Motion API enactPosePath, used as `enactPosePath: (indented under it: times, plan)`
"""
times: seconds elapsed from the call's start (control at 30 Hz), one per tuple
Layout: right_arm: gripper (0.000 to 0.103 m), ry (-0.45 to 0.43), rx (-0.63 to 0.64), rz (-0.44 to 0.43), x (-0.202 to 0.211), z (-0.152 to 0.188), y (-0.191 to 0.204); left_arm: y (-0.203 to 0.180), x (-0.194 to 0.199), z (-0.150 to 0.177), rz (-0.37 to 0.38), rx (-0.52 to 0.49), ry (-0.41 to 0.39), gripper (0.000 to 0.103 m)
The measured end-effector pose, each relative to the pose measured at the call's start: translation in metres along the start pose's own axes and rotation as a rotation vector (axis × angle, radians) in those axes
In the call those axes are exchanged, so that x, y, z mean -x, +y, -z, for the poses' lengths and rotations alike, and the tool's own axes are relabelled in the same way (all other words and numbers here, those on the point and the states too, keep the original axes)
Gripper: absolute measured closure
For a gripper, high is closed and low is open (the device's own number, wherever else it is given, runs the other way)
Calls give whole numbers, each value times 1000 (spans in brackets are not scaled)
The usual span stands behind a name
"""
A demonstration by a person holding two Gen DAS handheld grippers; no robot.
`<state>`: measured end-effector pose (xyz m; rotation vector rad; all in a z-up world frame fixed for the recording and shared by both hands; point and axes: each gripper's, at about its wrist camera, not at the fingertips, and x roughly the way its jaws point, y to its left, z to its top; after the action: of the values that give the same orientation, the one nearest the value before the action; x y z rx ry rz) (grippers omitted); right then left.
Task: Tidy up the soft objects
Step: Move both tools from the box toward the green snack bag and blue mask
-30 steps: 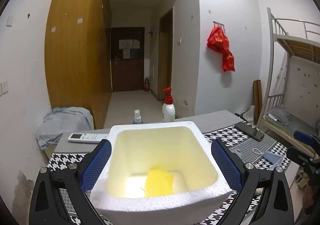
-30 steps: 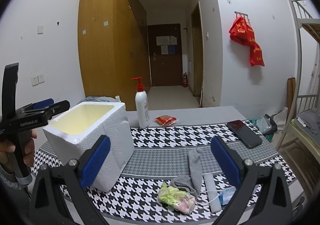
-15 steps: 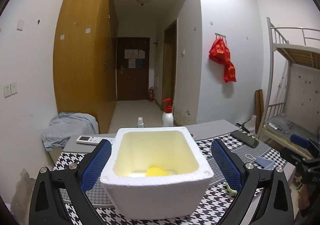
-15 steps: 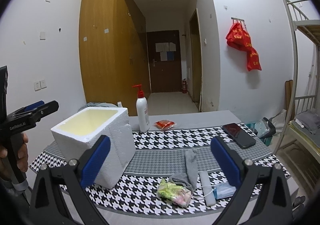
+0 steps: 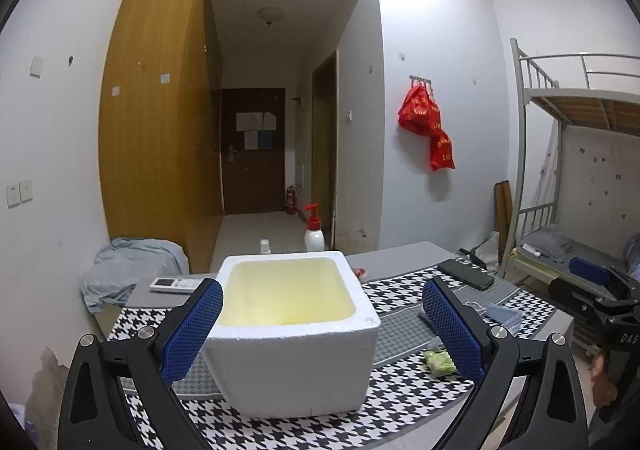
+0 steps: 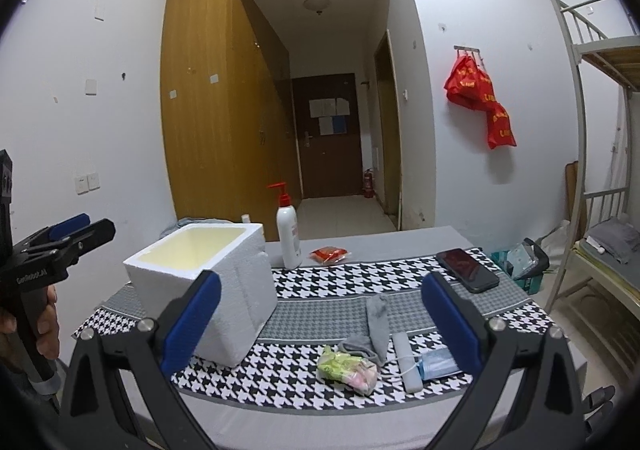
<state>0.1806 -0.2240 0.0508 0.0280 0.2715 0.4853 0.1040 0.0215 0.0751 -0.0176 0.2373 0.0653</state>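
Observation:
A white foam box [image 5: 292, 334] [image 6: 208, 286] stands on the houndstooth table, its inside floor hidden from both views. My left gripper [image 5: 320, 330] is open and empty, held back from the box's near side. My right gripper [image 6: 320, 324] is also open and empty, above the table's front edge. On the cloth lie a grey sock [image 6: 376, 324], a green-and-pink soft packet [image 6: 348, 368] [image 5: 440, 360], a blue face mask [image 6: 436, 364] [image 5: 502, 316] and a white roll [image 6: 406, 360].
A pump bottle [image 6: 289, 234], a red sachet [image 6: 330, 253] and a black phone [image 6: 467, 270] sit toward the table's back. A white remote [image 5: 176, 284] lies behind the box on the left. A bunk bed [image 5: 580, 170] stands at the right.
My left gripper has drawn back and lowered from above the box, so the yellow cloth inside is no longer visible. My right gripper has backed away slightly from the table.

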Motion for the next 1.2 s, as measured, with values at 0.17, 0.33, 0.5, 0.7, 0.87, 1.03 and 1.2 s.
enactPosePath:
  times: [0.17,0.33,0.5,0.7,0.87,1.03,1.2]
  plan:
    - [1,-7,-3,8,9,3,1,-4,9,3,10,1,-7,3]
    - [1,-14,-16,18,19,5,-1,-8,18,7,21,-1,-14,3]
    - [1,-22,-5,40,27,9,-1,-11,22,11,38,3,-16,3]
    - [1,-30,26,68,33,18,0,-22,25,21,62,-11,-30,3]
    - [1,-28,9,79,35,27,-6,-29,24,32,84,-5,-25,3]
    - [1,-19,6,106,38,39,-11,-35,23,43,125,10,-21,3]
    - [1,-5,1,119,39,46,-14,-48,22,53,163,-16,-28,2]
